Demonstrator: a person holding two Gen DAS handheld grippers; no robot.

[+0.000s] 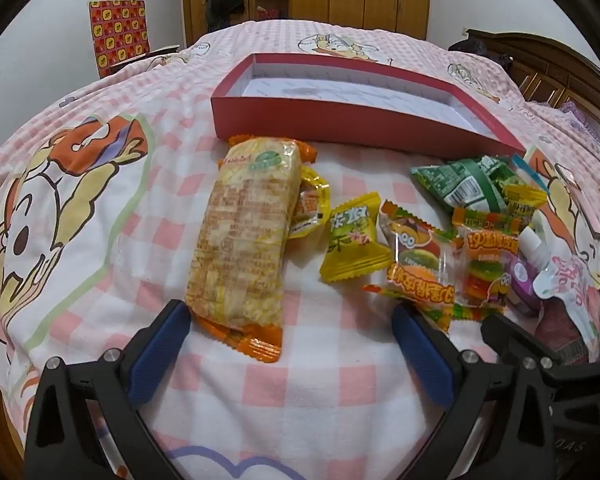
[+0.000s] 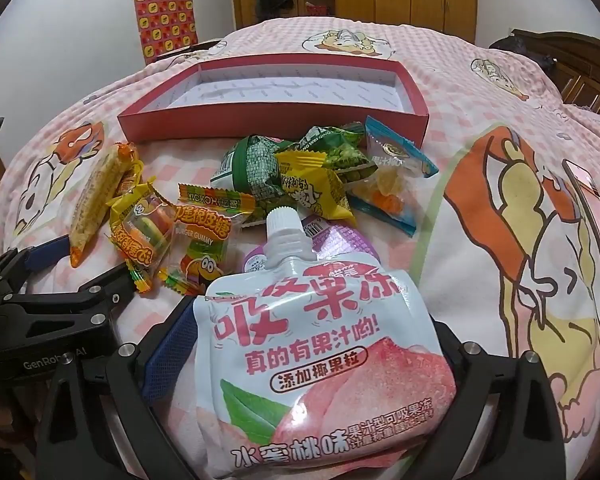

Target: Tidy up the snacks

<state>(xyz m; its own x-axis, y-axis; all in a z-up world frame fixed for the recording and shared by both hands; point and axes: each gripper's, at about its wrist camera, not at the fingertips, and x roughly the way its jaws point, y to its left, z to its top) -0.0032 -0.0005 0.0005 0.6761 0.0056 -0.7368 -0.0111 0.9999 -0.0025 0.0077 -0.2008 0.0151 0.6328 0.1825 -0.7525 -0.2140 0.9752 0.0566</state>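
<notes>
Item count on the bed.
Recorded: one red box (image 2: 260, 120), one peach jelly pouch (image 2: 324, 360), two burger gummy packs (image 2: 204, 236), two green pea packets (image 2: 256, 164), one rice cracker bar (image 1: 244, 240).

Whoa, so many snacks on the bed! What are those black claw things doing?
A person holds two grippers to tidy the snacks. The right gripper has the peach jelly pouch between its fingers. The left gripper is open, at the end of the long rice cracker pack. The red box behind the pile has nothing in it yet.
</notes>
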